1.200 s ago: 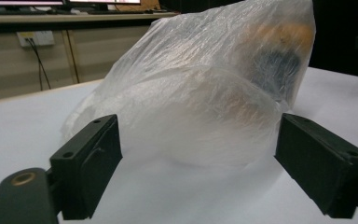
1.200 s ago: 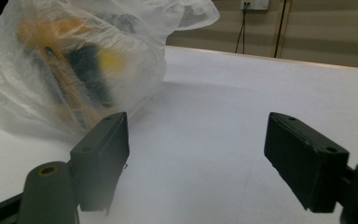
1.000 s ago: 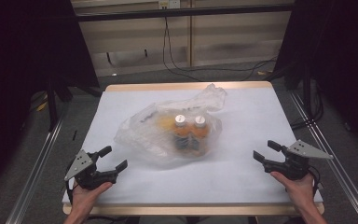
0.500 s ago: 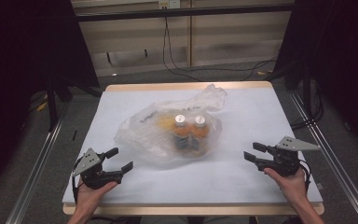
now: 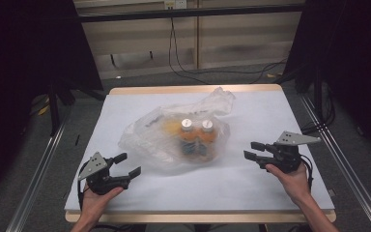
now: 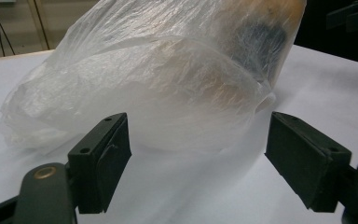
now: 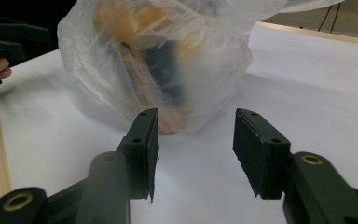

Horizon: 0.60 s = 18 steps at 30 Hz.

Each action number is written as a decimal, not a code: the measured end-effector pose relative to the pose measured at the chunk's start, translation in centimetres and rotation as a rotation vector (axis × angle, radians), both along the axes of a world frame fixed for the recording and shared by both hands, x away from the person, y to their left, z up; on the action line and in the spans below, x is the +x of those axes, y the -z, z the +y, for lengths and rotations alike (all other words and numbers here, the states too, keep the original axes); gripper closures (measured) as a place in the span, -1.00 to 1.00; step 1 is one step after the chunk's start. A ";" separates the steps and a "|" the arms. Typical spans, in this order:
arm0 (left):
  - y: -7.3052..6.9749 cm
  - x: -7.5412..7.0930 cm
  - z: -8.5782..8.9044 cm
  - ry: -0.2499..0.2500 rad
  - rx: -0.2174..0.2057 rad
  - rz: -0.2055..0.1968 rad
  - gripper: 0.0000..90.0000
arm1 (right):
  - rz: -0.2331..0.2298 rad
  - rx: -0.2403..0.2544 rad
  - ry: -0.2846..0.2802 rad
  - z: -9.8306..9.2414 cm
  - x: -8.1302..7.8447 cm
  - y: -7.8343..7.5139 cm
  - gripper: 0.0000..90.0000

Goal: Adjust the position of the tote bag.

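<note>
The right tongs (image 5: pixel 252 150) are standing released with nothing between the jaws, which have just been closing partway; they are edging in from the tabletop's right side toward the plastic bag (image 5: pixel 174 137). The left tongs (image 5: pixel 128 164) are also standing released and empty, jaws wide and narrowing only slightly, hovering at the bag's near-left corner much as a second ago. Since then the right hand (image 5: pixel 294 181) has been drifting inward, so both sets of tongs are now flanking the bag, which suggests a two-sided grasp of the film is being set up.

The bag is lying near the middle of the white tabletop (image 5: pixel 251 188), apart from both tongs. It is thin, cloudy, crinkled film, slumped and puffed in folds, with a loose twisted tail at the far right. Inside, two bottles (image 5: pixel 196 136) with white round caps, orange contents and dark labels are lying side by side. In the right gripper view the bag (image 7: pixel 158 60) is looming just beyond the black, flat-padded jaws.
</note>
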State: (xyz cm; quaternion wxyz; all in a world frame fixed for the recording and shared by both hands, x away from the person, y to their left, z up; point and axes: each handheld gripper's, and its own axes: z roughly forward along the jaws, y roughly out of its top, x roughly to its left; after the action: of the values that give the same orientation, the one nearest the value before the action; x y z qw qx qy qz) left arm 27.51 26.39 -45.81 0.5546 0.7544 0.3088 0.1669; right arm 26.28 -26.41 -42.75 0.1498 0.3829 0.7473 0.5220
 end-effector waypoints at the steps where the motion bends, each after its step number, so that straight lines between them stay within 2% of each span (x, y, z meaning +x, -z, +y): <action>1: 0.0 0.0 0.0 0.000 0.000 0.000 -0.54 | 0.000 0.001 -0.004 0.1 0.2 -0.1 0.15; 4: -0.2 -0.1 -0.4 0.022 0.002 -0.012 -0.54 | -0.004 -0.007 -0.016 0.4 0.9 -0.5 0.19; 8: -0.2 -0.2 -0.5 0.024 0.009 -0.017 -0.54 | -0.007 0.006 -0.023 0.6 1.6 -1.1 0.26; 12: -0.2 -0.1 -0.7 0.038 0.018 -0.014 -0.52 | -0.012 0.011 -0.043 1.0 3.3 -1.9 0.30; 14: -0.2 -0.2 -0.8 0.043 0.016 -0.012 -0.52 | -0.009 0.011 -0.044 1.1 3.6 -2.0 0.30; 15: -0.2 -0.2 -0.8 0.047 0.017 -0.012 -0.52 | -0.006 0.009 -0.045 1.3 4.4 -2.1 0.31; 18: -0.2 -0.1 -0.8 0.050 0.018 -0.014 -0.54 | -0.001 0.009 -0.050 1.5 4.9 -2.1 0.31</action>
State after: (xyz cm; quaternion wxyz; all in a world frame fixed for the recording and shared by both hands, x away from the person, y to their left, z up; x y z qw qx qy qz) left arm 27.36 25.61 -45.59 0.5538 0.7657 0.2845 0.1612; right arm 31.22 -24.94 -40.63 0.1352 0.3644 0.7544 0.5291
